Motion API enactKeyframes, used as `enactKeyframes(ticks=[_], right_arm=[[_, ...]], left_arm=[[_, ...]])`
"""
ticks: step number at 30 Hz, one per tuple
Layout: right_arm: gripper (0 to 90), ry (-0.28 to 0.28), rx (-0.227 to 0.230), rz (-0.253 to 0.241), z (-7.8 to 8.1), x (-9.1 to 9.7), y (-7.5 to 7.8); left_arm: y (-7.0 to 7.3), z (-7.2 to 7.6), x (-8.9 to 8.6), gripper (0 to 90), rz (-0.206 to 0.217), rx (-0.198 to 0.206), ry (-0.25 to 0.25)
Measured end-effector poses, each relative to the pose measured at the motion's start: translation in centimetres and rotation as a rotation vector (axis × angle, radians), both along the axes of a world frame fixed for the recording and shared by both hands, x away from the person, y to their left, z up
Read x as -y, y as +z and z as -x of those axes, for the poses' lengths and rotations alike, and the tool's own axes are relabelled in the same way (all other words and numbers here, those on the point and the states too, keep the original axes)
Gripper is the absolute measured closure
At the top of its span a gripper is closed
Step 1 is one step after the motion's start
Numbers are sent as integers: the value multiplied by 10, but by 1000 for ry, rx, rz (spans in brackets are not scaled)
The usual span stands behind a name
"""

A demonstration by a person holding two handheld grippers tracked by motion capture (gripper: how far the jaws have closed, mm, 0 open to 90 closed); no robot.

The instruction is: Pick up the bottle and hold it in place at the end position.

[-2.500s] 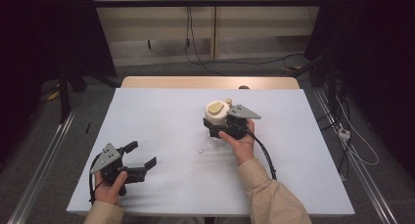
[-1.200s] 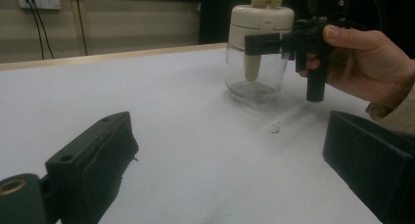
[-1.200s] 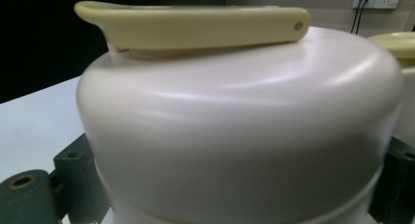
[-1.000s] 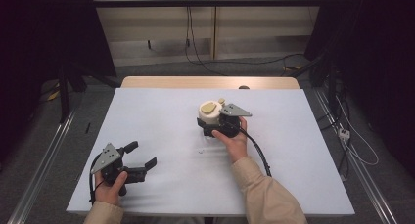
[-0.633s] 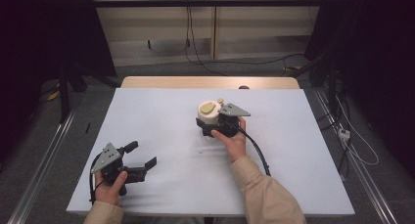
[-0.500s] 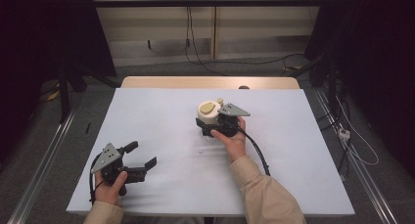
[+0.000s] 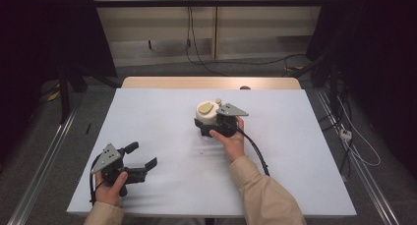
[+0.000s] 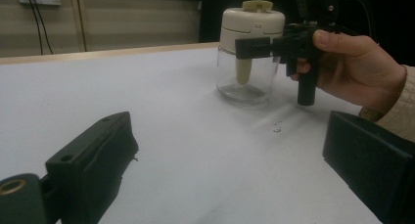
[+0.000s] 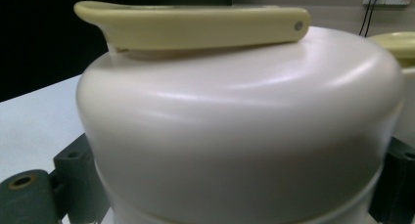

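A jar (image 7: 206, 113) with a clear glass body, a cream lid and a pale yellow flip handle on top stands near the middle of the white table (image 7: 295, 136). My right gripper (image 7: 204, 124) is shut on the jar's lid, one jaw on each side. In the right gripper view the lid (image 9: 235, 136) is very close, with dark jaws low at both edges. The left gripper view shows the jar (image 8: 250, 23) upright, the right gripper (image 8: 249, 45) clamped at lid height. My left gripper (image 7: 141, 156) rests open near the front left corner, holding nothing.
A small speck or droplets (image 7: 201, 153) lie on the table just in front of the jar. A bare wooden strip (image 7: 211, 82) runs along the table's far edge. Cables lie on the floor behind and to the right.
My right gripper has slid the jar a little to the left and slightly farther away. The left gripper has stayed where it was.
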State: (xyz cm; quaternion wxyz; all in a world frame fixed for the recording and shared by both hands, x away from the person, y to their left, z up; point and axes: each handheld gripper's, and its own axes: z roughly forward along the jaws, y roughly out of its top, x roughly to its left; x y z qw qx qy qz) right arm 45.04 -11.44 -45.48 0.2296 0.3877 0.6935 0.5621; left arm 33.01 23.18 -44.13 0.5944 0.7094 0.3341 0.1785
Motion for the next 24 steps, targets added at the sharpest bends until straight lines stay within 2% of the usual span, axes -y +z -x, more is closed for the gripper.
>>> enactKeyframes(ticks=[8, 10, 14, 19, 24], right_arm=[[67, 11, 3, 12, -4, -3, 1], [68, 20, -11, 8, -4, -4, -1], [67, 25, -5, 25, -3, -4, -1], [66, 24, -26, 33, 2, -2, -2], [66, 18, -23, 45, 4, -1, -2]], left_arm=[[0, 1, -1, 47, -2, 3, 4], [0, 1, -1, 47, -3, 4, 5], [1, 1, -1, 47, -3, 5, 4], [1, 2, -1, 47, -6, 6, 3], [1, 2, 1, 47, -5, 6, 7]])
